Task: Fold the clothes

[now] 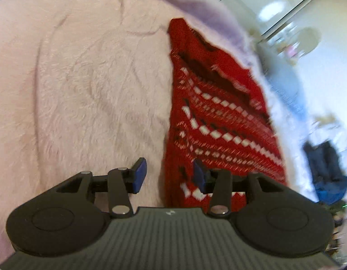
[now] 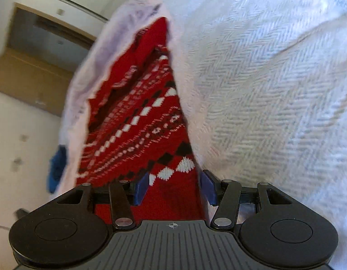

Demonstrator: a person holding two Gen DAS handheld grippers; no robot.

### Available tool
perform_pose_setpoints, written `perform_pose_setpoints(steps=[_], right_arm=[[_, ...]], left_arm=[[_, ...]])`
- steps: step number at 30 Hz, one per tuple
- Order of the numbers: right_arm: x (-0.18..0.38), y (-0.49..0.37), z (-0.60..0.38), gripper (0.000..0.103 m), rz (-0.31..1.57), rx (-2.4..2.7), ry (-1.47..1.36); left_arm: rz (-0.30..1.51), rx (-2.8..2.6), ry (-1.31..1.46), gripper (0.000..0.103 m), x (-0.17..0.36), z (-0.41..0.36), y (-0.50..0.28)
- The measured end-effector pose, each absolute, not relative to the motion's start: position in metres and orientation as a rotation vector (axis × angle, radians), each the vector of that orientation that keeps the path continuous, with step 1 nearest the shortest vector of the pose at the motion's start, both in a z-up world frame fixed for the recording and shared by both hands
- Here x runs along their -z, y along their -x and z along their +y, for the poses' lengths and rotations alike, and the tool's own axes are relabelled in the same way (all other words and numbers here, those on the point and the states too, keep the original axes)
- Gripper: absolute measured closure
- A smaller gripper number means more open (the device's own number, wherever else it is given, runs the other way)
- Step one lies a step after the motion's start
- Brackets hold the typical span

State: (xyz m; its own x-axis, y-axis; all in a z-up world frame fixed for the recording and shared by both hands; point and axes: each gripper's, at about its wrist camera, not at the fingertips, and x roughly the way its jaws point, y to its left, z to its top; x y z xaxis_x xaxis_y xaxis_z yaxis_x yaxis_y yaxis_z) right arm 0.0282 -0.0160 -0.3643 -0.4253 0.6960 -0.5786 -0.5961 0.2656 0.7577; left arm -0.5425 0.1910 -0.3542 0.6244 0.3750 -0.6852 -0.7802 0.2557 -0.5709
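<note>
Bedroom, both views motion-blurred. Bed carries a fluffy pale pink blanket (image 1: pixel 83 78) on one side and a white herringbone bedspread (image 2: pixel 275 90) on the other. Red patterned sweater (image 1: pixel 214 117) lies in a long narrow strip along the bed's edge, on the pink blanket; it looks already folded lengthwise, likely set there so both ends can be reached at once. Left gripper (image 1: pixel 170 175): jaws apart, nothing clamped; one blue pad sits over the pink blanket, the other over the sweater's near edge, so the garment's long edge falls in the gap. Right gripper (image 2: pixel 174 187): jaws apart, straddling the sweater's near end, red knit showing between the pads; whether the pads touch the cloth I cannot tell, but no pinch is visible. Judgement: both tools are lined up on the near hem for a grasp, next fold probably end over end. Left view alone shows the blanket's wide spread, white cupboards (image 1: pixel 275 4) and a dark blue garment (image 1: pixel 326 175) off the bed. Right view alone shows the herringbone bedspread, a cardboard box (image 2: pixel 27 78) by the wall and the diamond motif near the hem.
</note>
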Motion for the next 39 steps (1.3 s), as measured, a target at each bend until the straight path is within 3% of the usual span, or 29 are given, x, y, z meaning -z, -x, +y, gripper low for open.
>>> perform_pose_setpoints(steps=[4, 8, 14, 17, 20, 24, 26, 27, 28, 29, 39], right_arm=[[0.372, -0.039, -0.028, 0.049, 1.389, -1.498, -0.223], [0.368, -0.026, -0.041, 0.049, 1.294, -1.565, -0.141], [0.378, -0.025, -0.051, 0.049, 1.37, -1.552, -0.226], [0.388, -0.034, -0.034, 0.049, 1.451, -1.552, -0.323], [0.393, -0.034, -0.015, 0.049, 1.488, -1.605, -0.311], [0.397, -0.035, -0.014, 0.05, 1.506, -1.688, -0.286], [0.399, -0.035, -0.018, 0.056, 1.509, -1.731, -0.272], [0.4, -0.036, -0.019, 0.068, 1.511, -1.751, -0.264], [0.399, -0.035, -0.02, 0.089, 1.51, -1.732, -0.245], [0.398, -0.033, -0.021, 0.094, 1.508, -1.713, -0.226], [0.326, -0.027, -0.058, 0.099, 1.363, -1.681, -0.288]], left_arm=[[0.391, -0.717, 1.035, 0.06, 0.365, 0.187, 0.55], [0.384, -0.647, 1.025, 0.061, 0.369, 0.166, 0.552], [0.343, -0.589, 1.103, 0.064, 0.379, 0.164, 0.548], [0.31, -0.604, 1.131, 0.071, 0.387, 0.175, 0.545], [0.322, -0.608, 1.135, 0.087, 0.392, 0.18, 0.542], [0.328, -0.566, 1.129, 0.093, 0.395, 0.176, 0.549], [0.334, -0.555, 1.116, 0.094, 0.395, 0.173, 0.55], [0.337, -0.556, 1.113, 0.095, 0.394, 0.172, 0.55], [0.339, -0.558, 1.109, 0.097, 0.392, 0.171, 0.549], [0.339, -0.561, 1.102, 0.097, 0.389, 0.17, 0.548], [0.197, -0.61, 1.05, 0.098, 0.339, 0.142, 0.575]])
